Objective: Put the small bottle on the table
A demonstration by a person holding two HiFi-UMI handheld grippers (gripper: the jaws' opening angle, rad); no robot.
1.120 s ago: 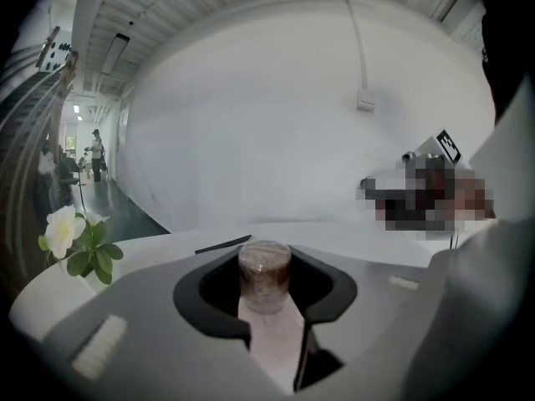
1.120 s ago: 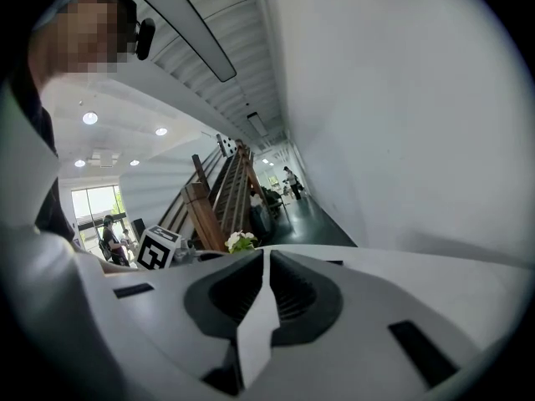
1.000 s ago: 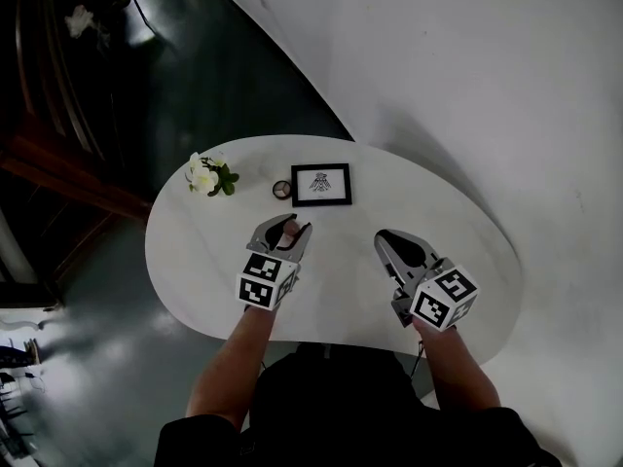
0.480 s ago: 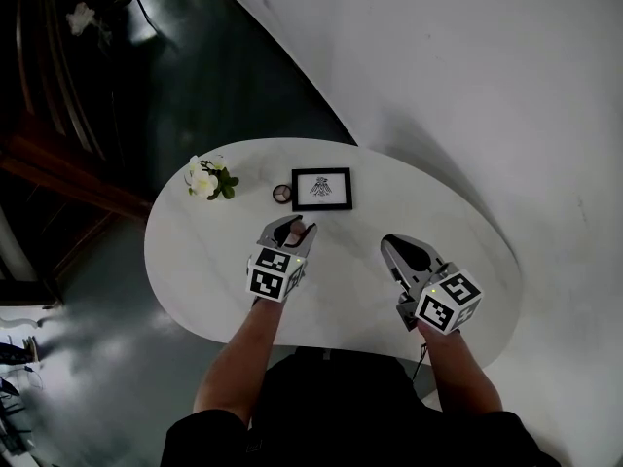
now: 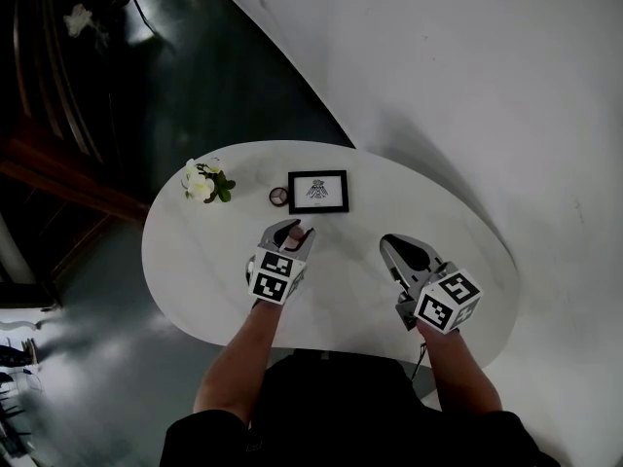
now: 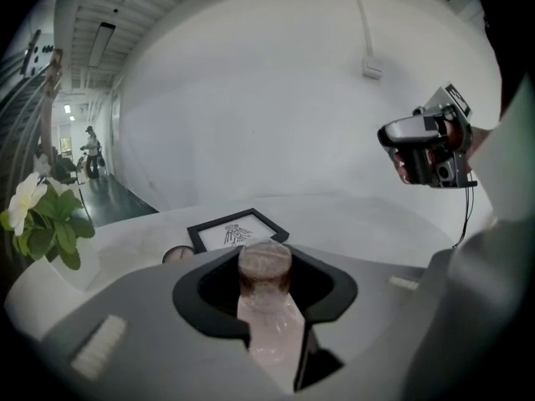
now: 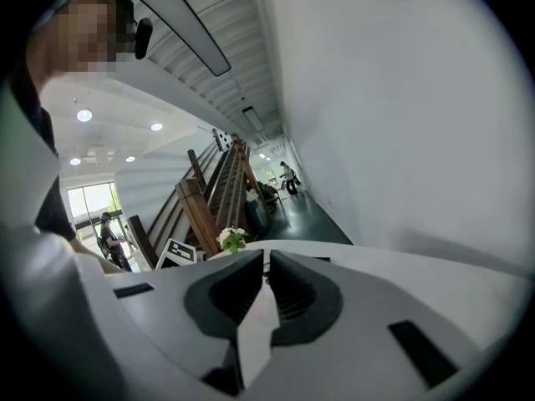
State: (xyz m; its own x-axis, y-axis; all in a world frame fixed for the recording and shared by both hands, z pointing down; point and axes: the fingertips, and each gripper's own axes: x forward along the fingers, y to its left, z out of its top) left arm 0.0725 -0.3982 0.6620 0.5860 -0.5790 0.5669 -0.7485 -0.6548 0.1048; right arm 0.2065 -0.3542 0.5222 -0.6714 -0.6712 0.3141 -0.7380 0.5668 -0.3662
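Observation:
The small bottle (image 6: pixel 266 284), pale pink with a brownish round cap, stands upright between the jaws of my left gripper (image 6: pixel 266 261), which is shut on it. From the head view the left gripper (image 5: pixel 292 231) hangs low over the white oval table (image 5: pixel 195 270), a little short of the black picture frame (image 5: pixel 317 192), with the bottle's cap (image 5: pixel 295 233) just showing. My right gripper (image 5: pixel 393 246) hovers over the table's right half. Its jaws are shut with nothing between them, as the right gripper view (image 7: pixel 266 261) also shows.
A small round dish (image 5: pixel 279 196) lies left of the frame. A white flower sprig (image 5: pixel 202 180) sits at the table's far left. A curved white wall (image 5: pixel 467 86) rises behind the table; dark floor (image 5: pixel 214 76) and a wooden staircase (image 7: pixel 213 195) lie to the left.
My left gripper has sunk a little toward the tabletop with the bottle still in its jaws. The right gripper has stayed where it was.

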